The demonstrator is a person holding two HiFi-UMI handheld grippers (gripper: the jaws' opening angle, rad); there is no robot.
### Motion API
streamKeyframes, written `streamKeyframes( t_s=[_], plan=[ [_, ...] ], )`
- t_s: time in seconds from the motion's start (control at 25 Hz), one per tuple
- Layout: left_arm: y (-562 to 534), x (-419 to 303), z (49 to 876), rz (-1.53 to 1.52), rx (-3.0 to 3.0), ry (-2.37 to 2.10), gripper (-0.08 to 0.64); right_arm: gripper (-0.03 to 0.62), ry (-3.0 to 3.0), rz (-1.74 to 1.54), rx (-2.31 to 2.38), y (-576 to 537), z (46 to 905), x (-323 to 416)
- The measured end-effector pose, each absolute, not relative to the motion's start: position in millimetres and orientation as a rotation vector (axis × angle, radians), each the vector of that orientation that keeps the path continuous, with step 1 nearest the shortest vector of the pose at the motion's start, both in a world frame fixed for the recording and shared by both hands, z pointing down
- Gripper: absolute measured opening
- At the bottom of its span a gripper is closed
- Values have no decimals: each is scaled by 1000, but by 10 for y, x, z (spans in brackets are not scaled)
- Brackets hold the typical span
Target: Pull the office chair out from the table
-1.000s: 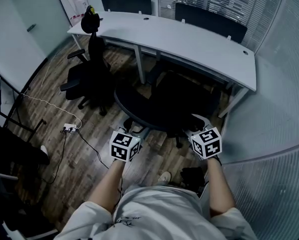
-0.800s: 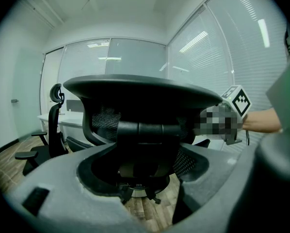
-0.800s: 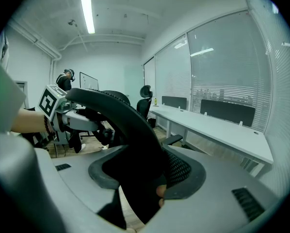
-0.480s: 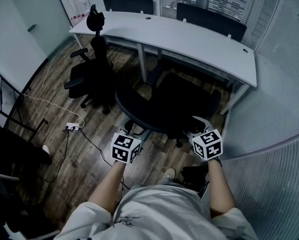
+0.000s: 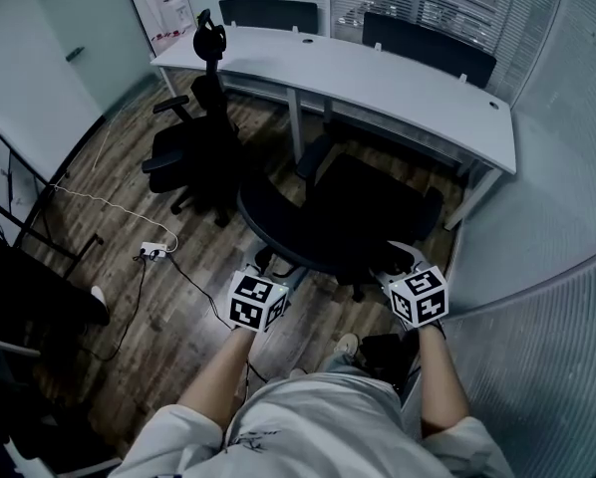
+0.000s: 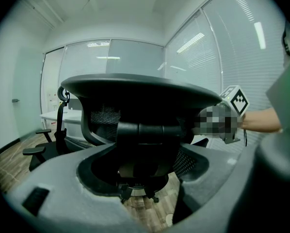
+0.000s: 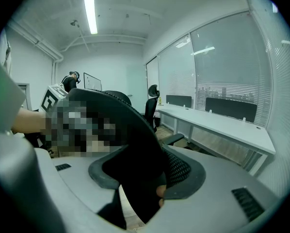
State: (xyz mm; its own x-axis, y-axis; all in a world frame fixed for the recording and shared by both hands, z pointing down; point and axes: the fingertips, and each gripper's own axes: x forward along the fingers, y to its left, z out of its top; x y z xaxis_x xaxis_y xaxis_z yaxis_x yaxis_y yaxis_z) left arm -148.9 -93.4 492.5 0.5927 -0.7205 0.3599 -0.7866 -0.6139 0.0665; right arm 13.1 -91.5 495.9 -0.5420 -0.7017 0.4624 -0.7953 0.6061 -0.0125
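Two-sided grip on the office chair's [image 5: 358, 217] stiff back rim, left tongs [image 5: 278, 275] and right tongs [image 5: 398, 259] both clamped there; likely rolls easily, so pull evenly.

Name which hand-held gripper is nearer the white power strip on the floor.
Left. The left hand-held gripper is just right of the white power strip; the right hand-held gripper is farther right.

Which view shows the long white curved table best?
The head view: the long white curved table is seen from end to end. The right gripper view shows one long stretch; the left gripper view only a far corner.
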Motion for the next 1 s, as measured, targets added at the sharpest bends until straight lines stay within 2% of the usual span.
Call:
streamKeyframes(
  t_s=[1.0],
  plan=[
    [5,-1963,4928,436,2638,-1218,321,199,-2392,273,1241,17,4929,-352]
  ],
)
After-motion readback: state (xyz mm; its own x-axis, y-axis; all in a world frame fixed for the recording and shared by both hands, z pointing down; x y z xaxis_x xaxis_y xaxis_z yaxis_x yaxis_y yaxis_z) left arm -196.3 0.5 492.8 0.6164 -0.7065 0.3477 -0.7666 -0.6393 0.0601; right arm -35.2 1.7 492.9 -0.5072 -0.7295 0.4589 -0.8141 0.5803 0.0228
